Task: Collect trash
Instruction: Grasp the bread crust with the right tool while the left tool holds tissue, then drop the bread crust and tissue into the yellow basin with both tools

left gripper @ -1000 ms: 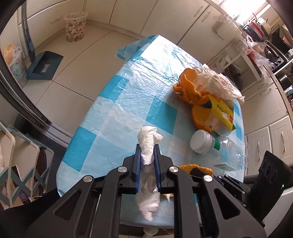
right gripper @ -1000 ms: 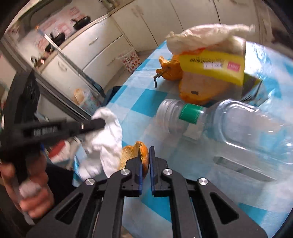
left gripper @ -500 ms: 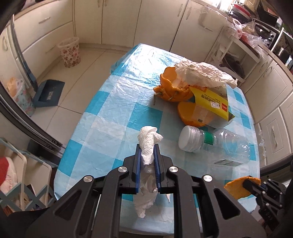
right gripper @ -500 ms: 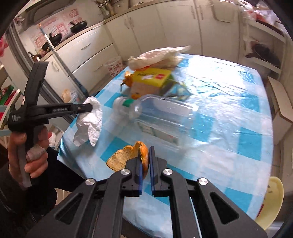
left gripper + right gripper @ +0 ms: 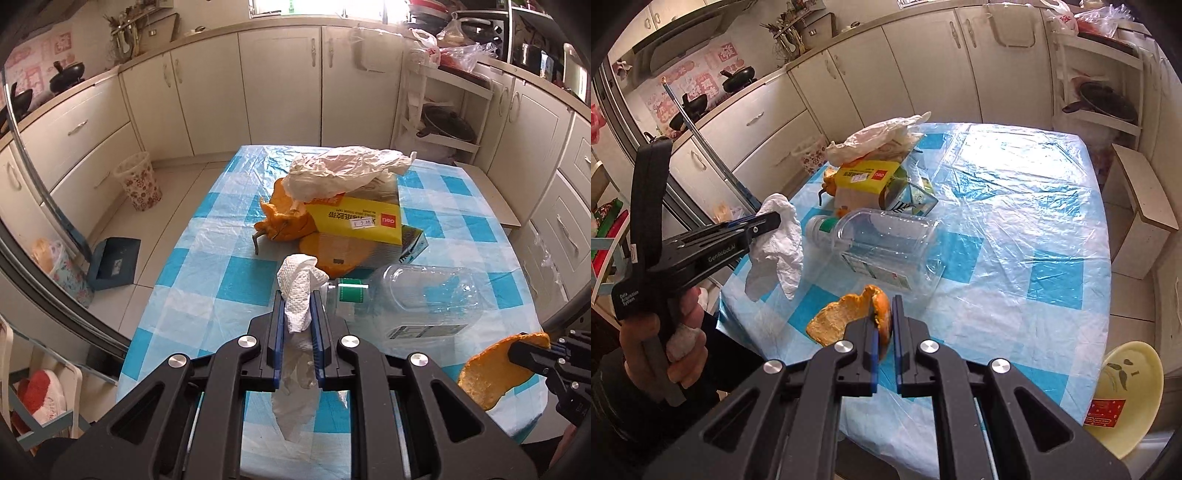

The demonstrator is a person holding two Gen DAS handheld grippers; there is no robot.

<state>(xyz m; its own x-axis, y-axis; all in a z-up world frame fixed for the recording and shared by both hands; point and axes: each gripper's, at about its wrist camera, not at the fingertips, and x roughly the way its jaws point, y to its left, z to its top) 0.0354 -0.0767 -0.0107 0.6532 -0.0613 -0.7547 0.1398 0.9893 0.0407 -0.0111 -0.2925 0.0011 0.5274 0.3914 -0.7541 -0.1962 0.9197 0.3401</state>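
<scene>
A crumpled white paper towel (image 5: 298, 295) hung clamped between the blue pads of your left gripper (image 5: 298, 314), and a curl of orange peel (image 5: 849, 317) sat pinched in your right gripper (image 5: 884, 321) — both pieces of trash were off the table (image 5: 207, 280) and held above its near edge. A second before, the same two pieces were already gripped but lower and closer over the cloth; you had since drawn both hands up and back, so the whole checked tablecloth came into view. That reads as the lift finished and the carry begun.

From the left wrist view, the rest of the litter still lay around the centre of the table: the clear plastic bottle (image 5: 417, 295) on its side at about 2 o'clock from the towel, the yellow box (image 5: 356, 221) at 1 o'clock, more orange peel (image 5: 284, 225) at 12 and a crumpled plastic bag (image 5: 343, 170) draped over the top of the heap.

The floral wastebasket (image 5: 138, 182) stood on the floor by the cabinets at roughly 10 o'clock, well apart from the table — the likely drop point, though nothing yet showed you heading there. With both grippers full, the pile would need further trips.
</scene>
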